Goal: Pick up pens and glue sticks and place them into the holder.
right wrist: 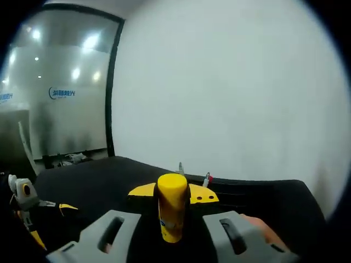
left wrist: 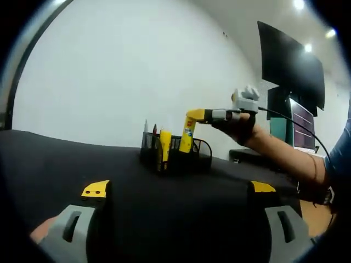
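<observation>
- Holder [left wrist: 174, 155]: a black mesh desk organiser standing on the black table [left wrist: 66, 159], well ahead of the left gripper [left wrist: 178, 192] and roughly centred between its jaws in the left gripper view.
- Left gripper: its two yellow-tipped jaws stand wide apart with nothing between them, low over the table.
- Right gripper [left wrist: 193, 114]: seen from the left gripper view, it reaches in from the right, level, just above the holder, held by a person's hand [left wrist: 241, 127].
- Right gripper, own view [right wrist: 173, 193]: the jaws are closed on a yellow glue stick [right wrist: 173, 211], which stands upright between the yellow tips, its cap above them.
- Glue stick, left gripper view [left wrist: 187, 137]: it hangs from the right gripper's tip with its lower end at the holder's rim; whether it rests inside a compartment or only touches it cannot be told.
- Second yellow stick [left wrist: 165, 145]: upright in the holder, just left of the gripped one.
- Pens [left wrist: 149, 131]: thin tips rising from the holder's far left compartment, too small to describe further.
</observation>
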### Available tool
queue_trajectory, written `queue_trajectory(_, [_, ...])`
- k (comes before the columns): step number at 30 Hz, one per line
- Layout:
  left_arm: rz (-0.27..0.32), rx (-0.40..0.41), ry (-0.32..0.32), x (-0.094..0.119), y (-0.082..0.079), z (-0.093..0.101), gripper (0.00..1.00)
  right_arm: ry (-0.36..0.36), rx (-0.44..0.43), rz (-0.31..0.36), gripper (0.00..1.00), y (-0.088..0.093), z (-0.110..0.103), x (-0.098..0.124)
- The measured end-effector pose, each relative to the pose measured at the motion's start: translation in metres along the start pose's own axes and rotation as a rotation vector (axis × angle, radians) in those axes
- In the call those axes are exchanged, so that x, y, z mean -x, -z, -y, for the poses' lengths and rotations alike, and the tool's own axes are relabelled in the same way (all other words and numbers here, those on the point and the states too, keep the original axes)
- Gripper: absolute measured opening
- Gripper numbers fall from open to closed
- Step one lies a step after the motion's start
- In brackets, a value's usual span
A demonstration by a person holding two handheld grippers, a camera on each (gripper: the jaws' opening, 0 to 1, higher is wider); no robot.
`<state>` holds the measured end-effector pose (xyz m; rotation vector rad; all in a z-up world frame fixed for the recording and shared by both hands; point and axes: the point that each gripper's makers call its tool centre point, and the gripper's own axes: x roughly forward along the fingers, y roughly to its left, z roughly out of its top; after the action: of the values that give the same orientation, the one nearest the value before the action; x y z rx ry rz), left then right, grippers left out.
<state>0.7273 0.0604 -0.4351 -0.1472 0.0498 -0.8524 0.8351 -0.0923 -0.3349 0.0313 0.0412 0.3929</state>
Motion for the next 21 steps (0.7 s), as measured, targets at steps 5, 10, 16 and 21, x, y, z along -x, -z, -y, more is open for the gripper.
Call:
queue_trajectory(5, [-0.006,-0.008,0.000,-0.001,0.001,0.000,0.96,0.006,0.009,-0.016,0.17,0.010,0.004,-0.011])
queue_trajectory(10, [-0.011,-0.015,0.004,-0.002,0.002,0.000,0.96,0.009,-0.001,-0.016,0.17,0.017,0.007,-0.016])
queue_trajectory(16, [-0.021,-0.021,0.001,-0.003,0.004,0.000,0.96,0.016,0.008,-0.032,0.17,0.027,0.010,-0.018])
queue_trajectory(21, [-0.025,-0.025,0.002,-0.003,0.005,0.000,0.96,0.010,0.012,-0.049,0.17,0.034,0.009,-0.019])
